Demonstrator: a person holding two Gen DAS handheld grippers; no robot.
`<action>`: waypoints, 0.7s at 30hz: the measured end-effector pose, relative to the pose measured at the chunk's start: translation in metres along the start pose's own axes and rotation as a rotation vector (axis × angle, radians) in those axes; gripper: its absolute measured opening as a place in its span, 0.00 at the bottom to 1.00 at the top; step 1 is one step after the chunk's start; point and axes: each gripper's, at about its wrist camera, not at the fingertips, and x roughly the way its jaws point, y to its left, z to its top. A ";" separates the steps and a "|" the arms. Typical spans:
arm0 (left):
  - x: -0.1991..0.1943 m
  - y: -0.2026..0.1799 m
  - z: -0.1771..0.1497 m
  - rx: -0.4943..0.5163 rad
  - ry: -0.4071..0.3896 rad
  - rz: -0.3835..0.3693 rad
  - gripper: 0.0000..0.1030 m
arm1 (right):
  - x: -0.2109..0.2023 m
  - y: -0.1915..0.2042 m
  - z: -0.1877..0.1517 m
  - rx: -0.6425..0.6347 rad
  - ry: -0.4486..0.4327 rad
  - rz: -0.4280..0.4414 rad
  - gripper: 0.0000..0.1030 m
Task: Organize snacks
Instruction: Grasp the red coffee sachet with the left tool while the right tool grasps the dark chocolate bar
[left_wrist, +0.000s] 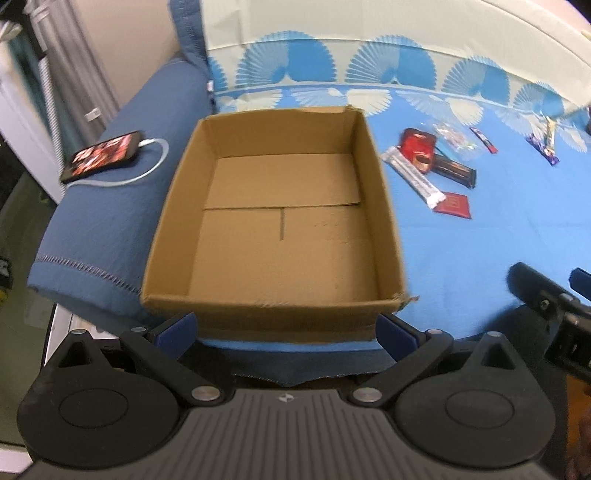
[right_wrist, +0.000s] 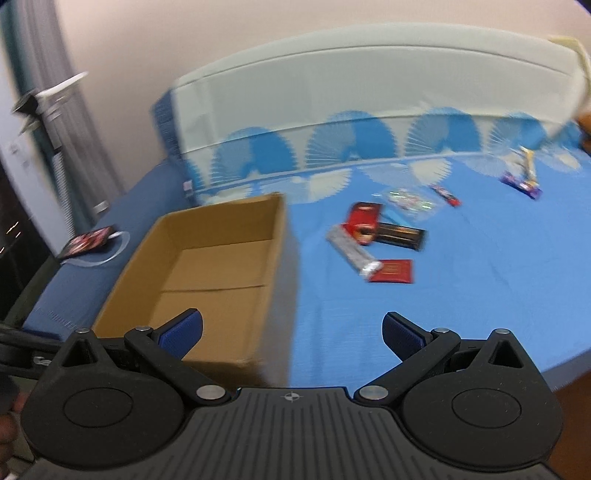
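Our left gripper (left_wrist: 286, 330) held level, jaws spread wide, nothing between them, our right gripper (right_wrist: 291, 332) likewise wide apart and empty, both pointing forward

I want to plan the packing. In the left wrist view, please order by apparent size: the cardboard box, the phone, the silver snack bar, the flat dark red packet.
1. cardboard box
2. phone
3. silver snack bar
4. dark red packet

The phone and the bar look close in size, and the fisheye lens distorts, so their order is unsure.
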 end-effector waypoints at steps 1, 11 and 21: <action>0.002 -0.006 0.005 0.009 0.003 -0.002 1.00 | 0.002 -0.011 0.001 0.022 0.001 -0.022 1.00; 0.037 -0.084 0.089 0.126 0.005 -0.037 1.00 | 0.041 -0.119 0.020 0.121 0.000 -0.242 1.00; 0.168 -0.184 0.225 0.329 0.093 -0.136 1.00 | 0.198 -0.190 0.069 -0.048 0.089 -0.149 1.00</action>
